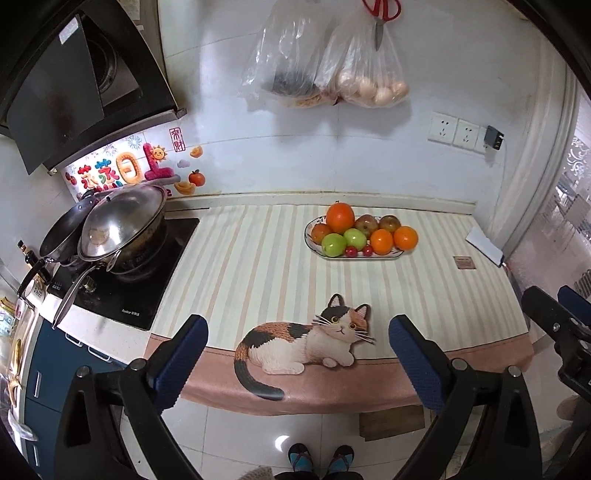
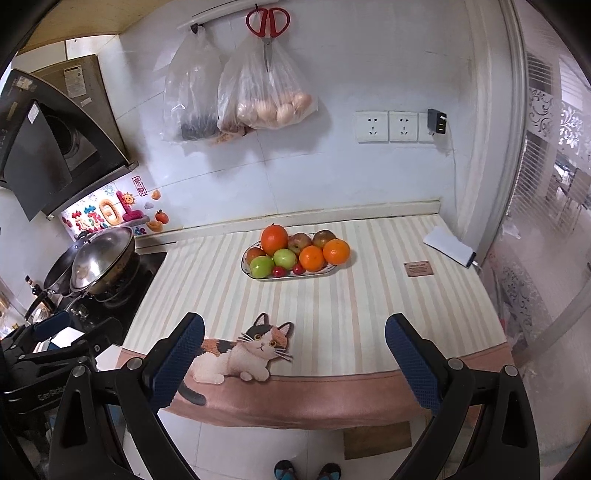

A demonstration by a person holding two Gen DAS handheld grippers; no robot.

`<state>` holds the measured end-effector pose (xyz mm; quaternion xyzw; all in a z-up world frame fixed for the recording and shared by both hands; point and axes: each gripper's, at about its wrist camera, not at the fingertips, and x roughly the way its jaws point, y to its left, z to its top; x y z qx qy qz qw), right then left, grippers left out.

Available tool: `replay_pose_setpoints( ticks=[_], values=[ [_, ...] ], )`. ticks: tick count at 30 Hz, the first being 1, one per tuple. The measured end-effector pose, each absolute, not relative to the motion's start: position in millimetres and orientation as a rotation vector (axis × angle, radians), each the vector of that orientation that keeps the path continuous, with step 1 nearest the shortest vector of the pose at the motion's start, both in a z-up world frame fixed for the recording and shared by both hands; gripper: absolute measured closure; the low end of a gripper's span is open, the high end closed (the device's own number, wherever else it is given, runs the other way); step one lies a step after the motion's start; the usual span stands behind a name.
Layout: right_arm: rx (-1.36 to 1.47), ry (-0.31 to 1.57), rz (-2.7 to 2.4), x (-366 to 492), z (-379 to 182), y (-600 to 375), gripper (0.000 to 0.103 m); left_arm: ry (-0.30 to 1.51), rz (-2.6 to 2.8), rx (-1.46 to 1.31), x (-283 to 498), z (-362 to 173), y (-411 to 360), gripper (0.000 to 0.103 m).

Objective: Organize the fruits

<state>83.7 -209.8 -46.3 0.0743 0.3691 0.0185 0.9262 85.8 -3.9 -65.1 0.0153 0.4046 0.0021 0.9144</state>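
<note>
An oval plate stands at the back of the striped counter cloth and holds oranges, green apples, reddish apples and small red fruits. My left gripper is open and empty, held in front of the counter's near edge. My right gripper is open and empty, also in front of the near edge, and shows at the right of the left wrist view.
A stove with a lidded wok stands at the left. Plastic bags and red scissors hang on the wall. A white phone and a small brown card lie at the right. A cat picture marks the cloth's front.
</note>
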Motion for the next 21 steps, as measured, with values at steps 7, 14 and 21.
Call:
replay_pose_setpoints(
  ticks=[7, 14, 21],
  values=[
    [0.162, 0.787, 0.066, 113.2, -64.3, -203.5, 0.002, 0.87, 0.016, 0.034, 108.1, -78.0, -4.0, 0.003],
    [0.163, 0.814, 0.066, 126.7, -78.7, -201.1, 0.002, 0.889, 0.012, 0.04, 117.7, -87.3, -7.5, 0.003],
    [0.149, 0.829, 0.071, 130.3, -85.3, -198.8, 0.002, 0.896, 0.002, 0.032, 119.7, -89.7, -8.7, 0.003]
  ],
)
